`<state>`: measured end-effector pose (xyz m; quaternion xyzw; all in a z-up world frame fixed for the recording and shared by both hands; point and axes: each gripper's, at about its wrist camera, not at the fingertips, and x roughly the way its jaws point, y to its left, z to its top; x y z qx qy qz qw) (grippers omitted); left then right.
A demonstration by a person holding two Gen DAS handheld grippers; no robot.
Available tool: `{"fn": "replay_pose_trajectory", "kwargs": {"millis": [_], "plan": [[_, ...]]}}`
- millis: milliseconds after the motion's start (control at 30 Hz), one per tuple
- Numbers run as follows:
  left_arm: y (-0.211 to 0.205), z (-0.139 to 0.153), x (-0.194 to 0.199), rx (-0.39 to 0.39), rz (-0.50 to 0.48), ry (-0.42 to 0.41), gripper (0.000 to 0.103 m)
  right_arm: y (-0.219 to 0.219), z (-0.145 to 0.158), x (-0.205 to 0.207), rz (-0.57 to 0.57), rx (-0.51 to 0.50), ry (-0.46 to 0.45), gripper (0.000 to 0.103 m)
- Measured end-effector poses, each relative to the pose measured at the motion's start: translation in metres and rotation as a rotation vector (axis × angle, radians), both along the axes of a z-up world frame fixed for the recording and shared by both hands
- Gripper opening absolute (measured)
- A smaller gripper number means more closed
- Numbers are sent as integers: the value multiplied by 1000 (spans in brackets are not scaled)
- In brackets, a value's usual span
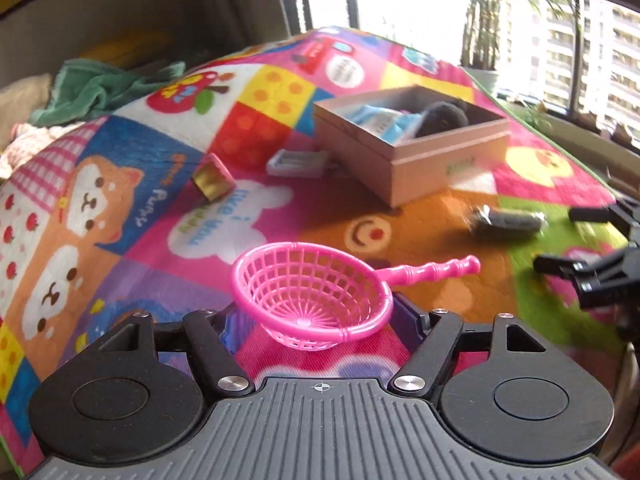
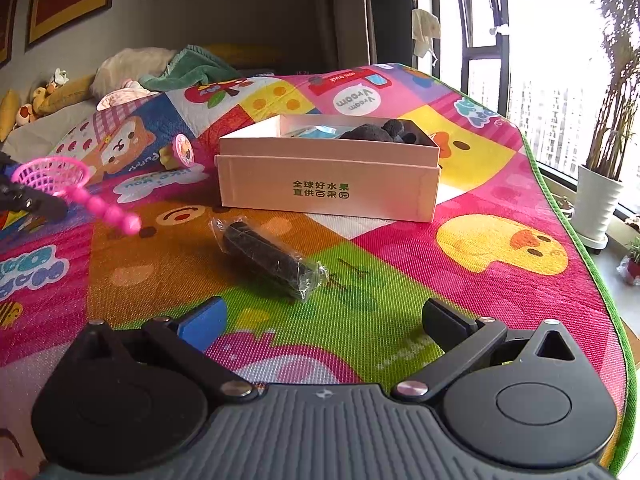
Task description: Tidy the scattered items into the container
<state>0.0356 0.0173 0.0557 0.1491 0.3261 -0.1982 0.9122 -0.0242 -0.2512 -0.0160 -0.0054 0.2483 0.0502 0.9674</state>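
Now my left tool [image 1: 320, 320] grips one pink strainer [image 1: 316, 300] above the mat [image 2: 460, 280], my right tool [image 2: 320, 320] hangs open and empty, one wrapped black bar [image 2: 268, 258] lies before the box [image 2: 328, 188] mid-mat, with the green edge clear.

The box [image 2: 326, 190] carries two lines of dark green Chinese print on its near side: "全球好水果" above "直供百果园". In the left wrist view the same box [image 1: 448, 164] shows only a small green mark on its side, too blurred to read.

The mat [image 2: 400, 280] bears several printed words. A white bubble beyond the box reads "Vroom Vroom", upside down from here, and the red truck beside it says "mini truck". Left of the box, beside the bear, stands "Puppy". In the left wrist view the mat [image 1: 280, 220] shows "like you" in a white cloud.
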Motion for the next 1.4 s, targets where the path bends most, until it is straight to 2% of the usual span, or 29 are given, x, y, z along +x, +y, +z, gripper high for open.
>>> {"fn": "replay_pose_trajectory", "kwargs": {"millis": [100, 267, 467, 567, 667, 833, 900, 933, 1000, 1100, 1200, 1400], "plan": [[-6, -11, -4, 26, -17, 17, 78, 1, 1, 0, -9, -3, 6, 103], [-15, -26, 11, 38, -22, 69, 80, 0, 3, 1, 2, -10, 32, 103], [-26, -25, 22, -56, -35, 113, 94, -2, 12, 4, 24, -26, 76, 103], [-25, -18, 21, -103, -31, 124, 97, 0, 22, -11, 3, -64, 6, 103], [-19, -12, 15, -131, -22, 129, 100, 3, 34, -27, 32, -69, -58, 103], [-2, -7, 2, -160, 26, 124, 101, 19, 49, -36, 95, -79, -107, 102], [7, -6, -3, -177, 52, 115, 102, 30, 51, -35, 121, -108, -105, 90], [13, -5, -5, -188, 68, 111, 102, 35, 51, -33, 141, -121, -91, 87], [23, -4, -9, -217, 100, 107, 102, 46, 51, -31, 181, -145, -61, 72], [37, -3, -14, -252, 136, 96, 103, 63, 49, -30, 223, -189, -32, 58], [46, -3, -17, -281, 153, 94, 103, 78, 47, -32, 248, -214, -30, 57], [46, -14, -21, -308, 122, 147, 103, 102, 45, -26, 284, -264, -40, 57]]}}
